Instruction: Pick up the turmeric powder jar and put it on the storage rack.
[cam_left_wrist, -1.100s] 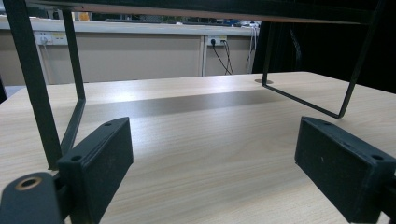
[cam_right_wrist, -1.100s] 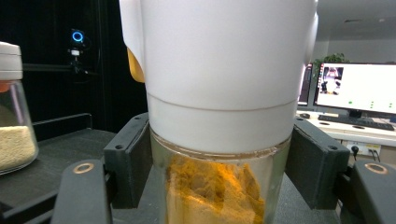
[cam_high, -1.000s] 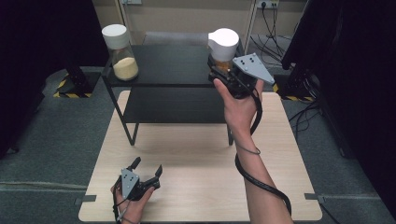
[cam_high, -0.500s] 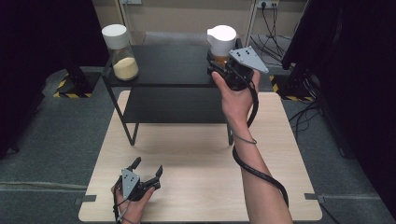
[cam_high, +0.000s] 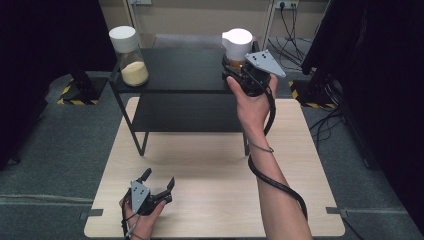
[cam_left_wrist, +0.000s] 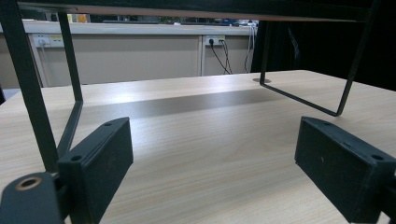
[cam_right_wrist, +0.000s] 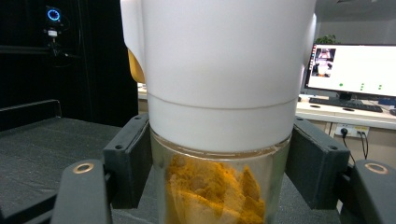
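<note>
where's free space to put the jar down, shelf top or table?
Shelf top: bare stretch between the pale-powder jar at its left end and the orange-powder jar held by the right gripper at its right end. Table: bare in front of the shelf, right of the left gripper. The space under the shelf is low.

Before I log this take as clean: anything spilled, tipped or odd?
Nothing stands out. Both jars stand upright and capped on the black shelf: one at its left end, one between the right gripper's jaws. No powder spilled.
</note>
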